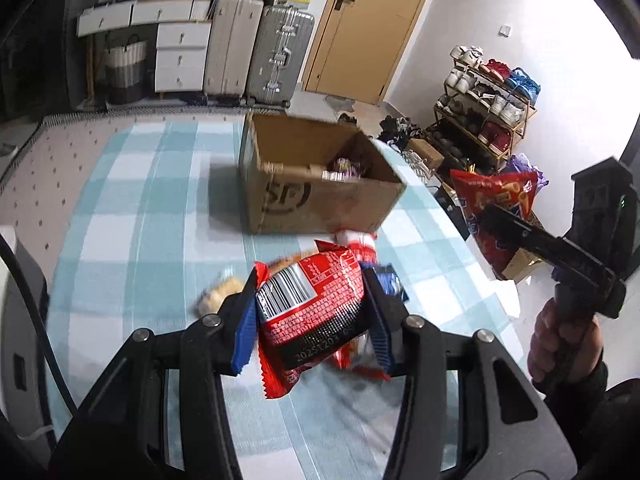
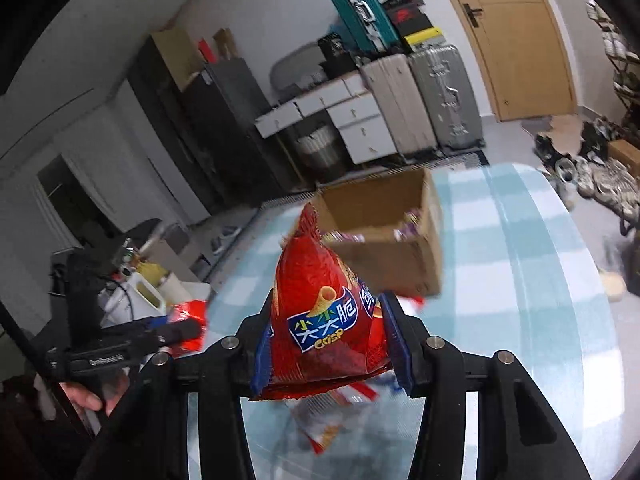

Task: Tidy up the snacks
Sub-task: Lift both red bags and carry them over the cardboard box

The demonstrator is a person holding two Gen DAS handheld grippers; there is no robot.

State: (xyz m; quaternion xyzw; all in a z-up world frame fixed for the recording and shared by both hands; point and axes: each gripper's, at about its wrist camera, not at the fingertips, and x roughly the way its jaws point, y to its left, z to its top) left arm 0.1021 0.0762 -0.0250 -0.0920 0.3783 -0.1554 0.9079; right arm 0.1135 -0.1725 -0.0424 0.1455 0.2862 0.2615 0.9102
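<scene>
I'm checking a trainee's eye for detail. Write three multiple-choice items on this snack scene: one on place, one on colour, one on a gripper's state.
1. Where does the cardboard box stand?
A. On the checked tablecloth
B. On the floor
C. On a suitcase

2. What colour are the pads of the left gripper?
A. Yellow
B. Blue
C. White

3. What is the right gripper doing?
A. Standing open and empty
B. Clamped on the box's rim
C. Shut on the red crisp bag

Answers:
1. A: the box sits on the blue-and-white cloth beyond both grippers.
2. B: blue ribbed pads press the red barcode packet from both sides.
3. C: both pads pinch the bag, which rises between them.
</scene>
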